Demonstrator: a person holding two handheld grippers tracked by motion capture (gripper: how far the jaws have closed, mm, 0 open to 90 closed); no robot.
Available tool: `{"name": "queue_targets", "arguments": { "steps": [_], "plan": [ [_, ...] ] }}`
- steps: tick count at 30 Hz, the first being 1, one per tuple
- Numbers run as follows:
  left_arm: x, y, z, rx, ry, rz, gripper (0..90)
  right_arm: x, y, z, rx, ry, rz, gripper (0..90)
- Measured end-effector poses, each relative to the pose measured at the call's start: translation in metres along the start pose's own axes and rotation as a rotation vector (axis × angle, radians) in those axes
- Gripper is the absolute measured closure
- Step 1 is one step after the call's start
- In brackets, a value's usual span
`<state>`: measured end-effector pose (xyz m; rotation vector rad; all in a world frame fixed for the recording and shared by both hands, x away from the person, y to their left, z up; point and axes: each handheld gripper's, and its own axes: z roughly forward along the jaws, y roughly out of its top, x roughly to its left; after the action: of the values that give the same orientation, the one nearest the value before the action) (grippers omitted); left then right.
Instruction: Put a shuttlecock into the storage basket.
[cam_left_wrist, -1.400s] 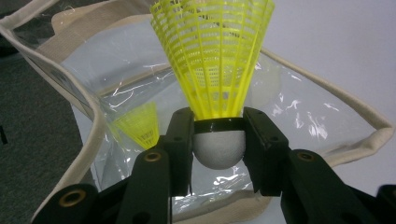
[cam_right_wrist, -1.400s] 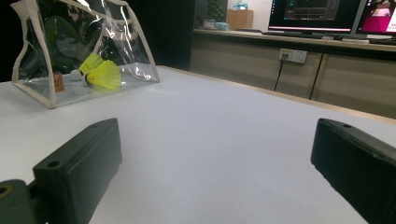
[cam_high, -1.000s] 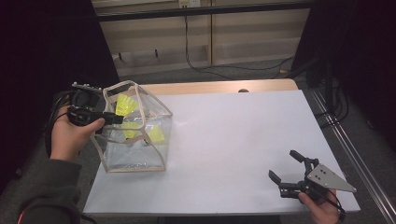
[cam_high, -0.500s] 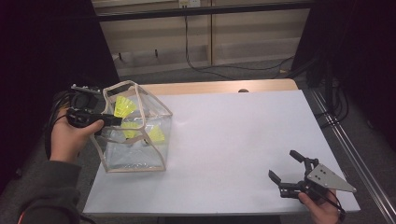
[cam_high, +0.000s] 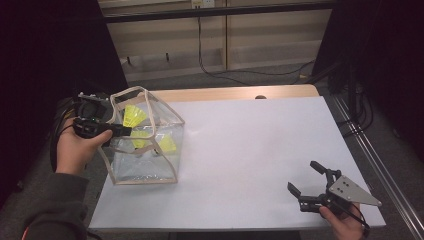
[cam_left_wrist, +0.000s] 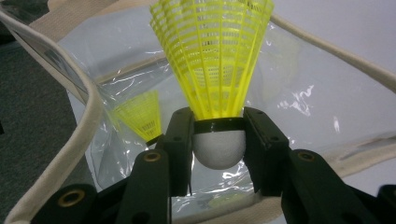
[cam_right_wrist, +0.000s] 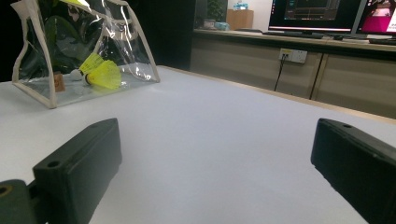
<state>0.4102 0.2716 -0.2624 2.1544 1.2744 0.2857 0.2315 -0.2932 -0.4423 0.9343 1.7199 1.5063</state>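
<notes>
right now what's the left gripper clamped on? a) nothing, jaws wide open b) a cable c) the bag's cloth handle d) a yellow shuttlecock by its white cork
d: in the left gripper view the left gripper has its jaws pressed on the white cork of a yellow shuttlecock over the clear bag.

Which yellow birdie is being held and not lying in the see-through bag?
The shuttlecock pinched by its white tip in the left gripper, over the clear bag. The other shuttlecocks lie loose on the bag's bottom.
</notes>
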Motion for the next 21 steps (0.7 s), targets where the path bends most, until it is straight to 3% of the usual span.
{"name": "queue_targets", "arguments": {
  "steps": [14, 21],
  "plan": [
    [0.0015, -0.0028, 0.0058, 0.001, -0.001, -0.010, 63.8, -0.0001, -0.0004, 0.0003, 0.001, -0.003, 0.000, 1.6],
    [0.0021, -0.0027, 0.0050, -0.006, -0.006, -0.021, 57.0, -0.0001, -0.0004, 0.0004, 0.000, -0.003, -0.001, 1.6]
  ]
}}
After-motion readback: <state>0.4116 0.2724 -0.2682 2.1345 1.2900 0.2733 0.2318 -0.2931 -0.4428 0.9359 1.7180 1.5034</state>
